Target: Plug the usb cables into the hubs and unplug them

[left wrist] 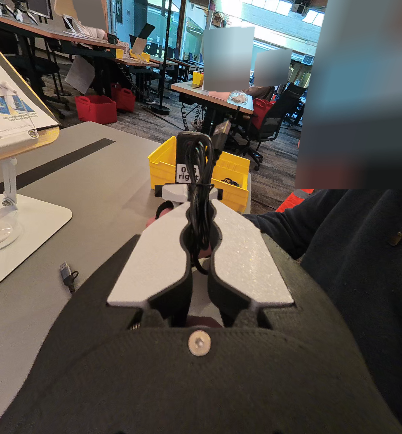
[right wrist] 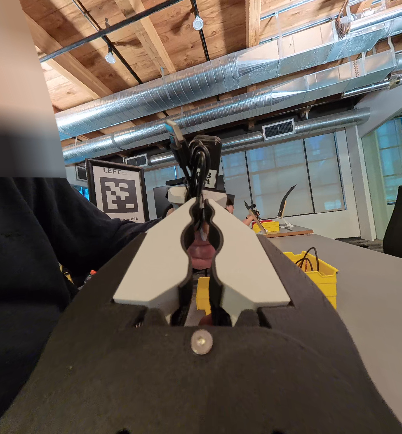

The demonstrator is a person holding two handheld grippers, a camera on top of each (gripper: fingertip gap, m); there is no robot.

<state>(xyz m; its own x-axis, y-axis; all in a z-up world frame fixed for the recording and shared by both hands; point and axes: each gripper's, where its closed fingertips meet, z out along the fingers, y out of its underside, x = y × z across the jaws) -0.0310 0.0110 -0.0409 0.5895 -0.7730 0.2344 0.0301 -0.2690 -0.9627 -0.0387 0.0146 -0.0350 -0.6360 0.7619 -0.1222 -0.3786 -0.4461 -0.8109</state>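
A black USB cable bundle [left wrist: 200, 223], bound with a thin tie, stands upright between my two grippers, which face each other tip to tip. My left gripper [left wrist: 201, 204] is shut on the bundle's lower loops. My right gripper [right wrist: 201, 200] is shut on the same bundle [right wrist: 198, 159] from the opposite side. The bundle's USB plug [right wrist: 174, 131], blue inside, sticks up and out at the top; it also shows in the left wrist view [left wrist: 221, 133]. A loose grey USB plug [left wrist: 66, 274] lies on the grey table [left wrist: 96, 187]. No hub is in view.
A yellow bin [left wrist: 230, 178] holding cables sits at the table edge behind the grippers and shows in the right wrist view [right wrist: 317, 279]. A white document stand [left wrist: 19, 211] stands at the left. A framed marker sign [right wrist: 117, 190] stands behind. A person's dark sleeve [left wrist: 289, 230] is close. The tips of both grippers are at nearly the same place.
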